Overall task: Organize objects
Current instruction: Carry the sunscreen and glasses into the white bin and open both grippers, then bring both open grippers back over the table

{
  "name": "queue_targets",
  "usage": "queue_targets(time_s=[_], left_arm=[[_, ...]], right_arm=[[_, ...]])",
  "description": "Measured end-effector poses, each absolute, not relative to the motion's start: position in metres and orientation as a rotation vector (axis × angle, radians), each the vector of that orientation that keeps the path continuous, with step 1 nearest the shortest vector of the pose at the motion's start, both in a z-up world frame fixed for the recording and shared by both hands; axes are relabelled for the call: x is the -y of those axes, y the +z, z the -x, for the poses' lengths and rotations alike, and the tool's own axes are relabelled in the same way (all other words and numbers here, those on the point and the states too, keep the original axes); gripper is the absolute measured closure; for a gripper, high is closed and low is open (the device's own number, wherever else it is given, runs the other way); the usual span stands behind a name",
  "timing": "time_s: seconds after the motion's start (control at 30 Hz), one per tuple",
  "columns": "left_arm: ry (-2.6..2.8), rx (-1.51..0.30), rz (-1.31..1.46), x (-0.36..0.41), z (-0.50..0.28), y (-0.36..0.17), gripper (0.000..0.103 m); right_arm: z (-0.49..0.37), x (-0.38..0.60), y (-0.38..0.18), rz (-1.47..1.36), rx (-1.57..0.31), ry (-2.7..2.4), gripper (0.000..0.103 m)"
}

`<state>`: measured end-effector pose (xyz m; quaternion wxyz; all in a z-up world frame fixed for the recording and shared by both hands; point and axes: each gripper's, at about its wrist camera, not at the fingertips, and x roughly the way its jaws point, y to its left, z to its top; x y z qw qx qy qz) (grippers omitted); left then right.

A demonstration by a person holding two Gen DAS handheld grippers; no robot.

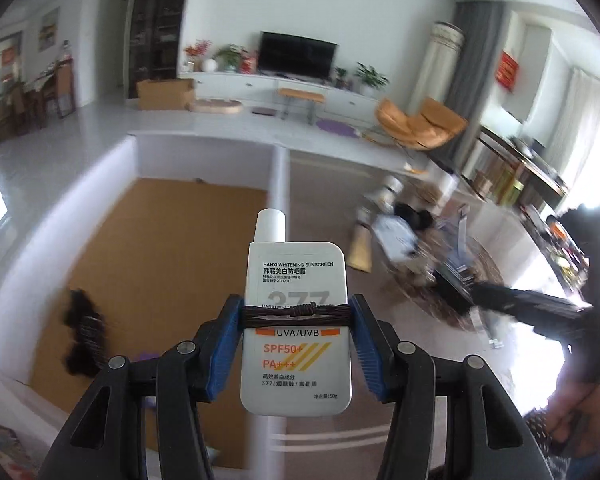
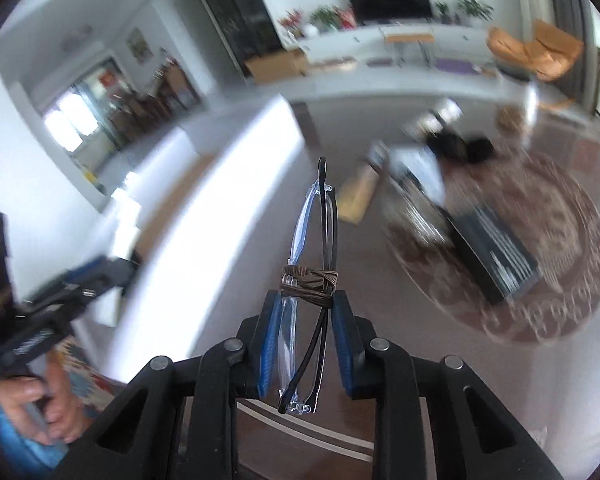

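Sunscreen bottle (image 1: 296, 328), flat, white and glossy, sits clamped between my left fingers (image 1: 226, 344); my right fingers (image 2: 272, 344) pinch folded glasses (image 2: 314, 280), thin and clear-framed. Below lie a smooth grey floor (image 2: 240, 280), a white-walled bin (image 1: 204, 152), then a patterned round rug (image 2: 560, 264).

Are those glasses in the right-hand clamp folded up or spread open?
Folded. In the right wrist view the glasses sit edge-on between the right hand-held gripper's blue pads, both temple arms lying against the lenses, brown cord wrapped around them.

One sunscreen bottle (image 1: 296, 328), one pair of folded glasses (image 2: 310, 296).
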<state>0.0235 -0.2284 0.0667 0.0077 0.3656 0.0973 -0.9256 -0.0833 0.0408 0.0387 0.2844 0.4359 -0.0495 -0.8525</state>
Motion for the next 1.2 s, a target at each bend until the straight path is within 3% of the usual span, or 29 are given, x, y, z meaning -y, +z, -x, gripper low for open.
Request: queue_targets(time_s=[0.23,0.43,0.47,0.5,0.53,0.73,0.8,0.87,1.07,1.2], left_arm=[[-2.666,-0.282,-1.123,0.322,-0.017,0.055,0.050],[-2.380,-0.428,-1.366,0.378,-0.011,-0.003,0.047],[-2.320,-0.464,-1.411,0.385,-0.012,-0.013,0.044],[-2.296,-0.479,-1.425,0.388,-0.014,-0.017,0.039],[-2.278,-0.489,-1.431,0.391,-0.016,-0.020,0.037],[-2.333,-0.491,-1.307,0.383,-0.027,-0.002,0.031],[-2.389,-0.486,-1.251,0.364,-0.025,0.009,0.031],[-2.465,-0.458,-1.213,0.342,-0.021,0.021,0.031],[-2.766,-0.400,-1.184,0.245,-0.008,0.047,0.030],[-2.938,-0.373,-1.329,0.154,0.001,0.031,0.017]], right_arm=[[0.091,0.081,0.091,-1.028,0.080,-2.069,0.077],[0.101,0.185,0.054,-1.131,0.007,-1.901,0.073],[0.102,0.197,0.043,-1.176,-0.009,-1.882,0.059],[0.103,0.206,0.031,-1.216,-0.030,-1.878,0.037],[0.102,0.209,0.025,-1.224,-0.045,-1.891,0.031],[0.091,0.171,0.034,-1.065,-0.114,-2.051,0.022],[0.088,0.141,0.038,-0.976,-0.125,-2.173,0.008],[0.084,0.111,0.036,-0.901,-0.156,-2.291,0.004],[0.070,0.001,-0.032,-0.962,-0.345,-2.569,0.004],[0.060,-0.074,-0.077,-1.110,-0.359,-2.697,0.004]])
